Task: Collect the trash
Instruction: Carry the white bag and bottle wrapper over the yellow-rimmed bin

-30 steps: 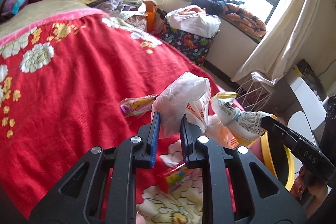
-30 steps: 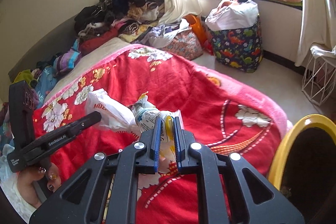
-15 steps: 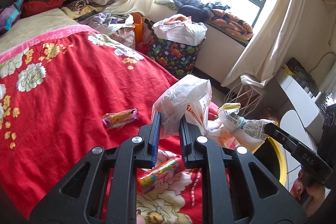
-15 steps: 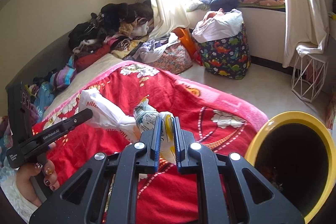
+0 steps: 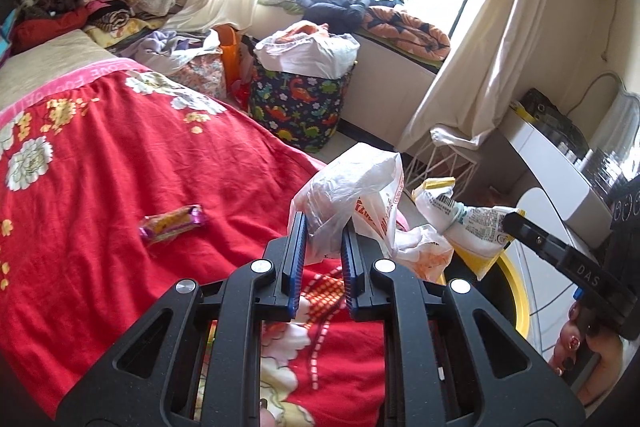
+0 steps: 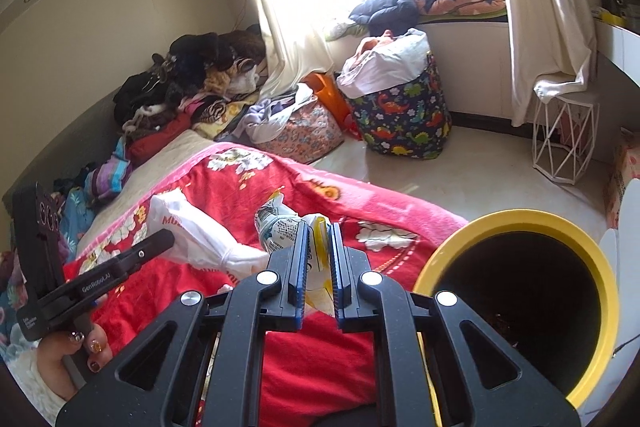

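My left gripper (image 5: 323,227) is shut on a crumpled white plastic bag (image 5: 352,187) and holds it above the red blanket's edge; the bag also shows in the right wrist view (image 6: 196,231). My right gripper (image 6: 319,233) is shut on a white and yellow snack wrapper (image 6: 280,223), held just left of the yellow-rimmed trash bin (image 6: 520,223). In the left wrist view the wrapper (image 5: 464,223) hangs over the bin's rim (image 5: 516,299). A purple and yellow candy wrapper (image 5: 173,223) lies on the red blanket (image 5: 100,207).
A dinosaur-print basket (image 6: 404,115) full of laundry stands by the window. A white wire stand (image 6: 564,143) is on the floor at the right. Piled clothes (image 6: 188,83) cover the bed's far end. A white desk (image 5: 560,163) is at the right.
Both grippers have moved right, off the bed, with their trash. The yellow bin has come much closer and fuller into the right wrist view. The candy wrapper has fallen behind on the blanket.
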A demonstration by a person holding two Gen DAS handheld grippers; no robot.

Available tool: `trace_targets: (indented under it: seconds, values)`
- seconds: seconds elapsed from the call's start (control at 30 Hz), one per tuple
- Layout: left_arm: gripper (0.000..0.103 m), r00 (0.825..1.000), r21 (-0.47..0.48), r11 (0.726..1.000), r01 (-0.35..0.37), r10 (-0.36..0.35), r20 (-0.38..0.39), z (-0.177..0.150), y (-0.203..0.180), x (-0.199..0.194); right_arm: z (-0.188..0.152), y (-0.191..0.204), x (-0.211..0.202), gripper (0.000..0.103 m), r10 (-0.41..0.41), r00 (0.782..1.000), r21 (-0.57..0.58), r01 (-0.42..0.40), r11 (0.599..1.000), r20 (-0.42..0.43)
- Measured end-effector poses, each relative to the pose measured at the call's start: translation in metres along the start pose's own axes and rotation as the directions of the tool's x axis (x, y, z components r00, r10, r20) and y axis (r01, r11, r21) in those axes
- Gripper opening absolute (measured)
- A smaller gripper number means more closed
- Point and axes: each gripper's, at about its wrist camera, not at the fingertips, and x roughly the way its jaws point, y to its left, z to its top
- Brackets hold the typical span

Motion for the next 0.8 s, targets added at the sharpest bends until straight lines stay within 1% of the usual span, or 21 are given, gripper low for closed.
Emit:
trace_targets:
  seconds: [0.3,0.8]
  values:
    - [0.011,0.999,0.038,0.999,0.036,-0.035,-0.02,-0.004,-0.028,0.007,-0.001,-0.027,-0.017,0.01,-0.038,0.999,0.054,0.036,0.998,0.027]
    - [0.011,0.995,0.104,0.991,0.088,-0.083,-0.052,-0.011,-0.072,0.019,-0.007,-0.052,-0.04,0.01,-0.08,0.995,0.118,0.073,0.99,0.055]
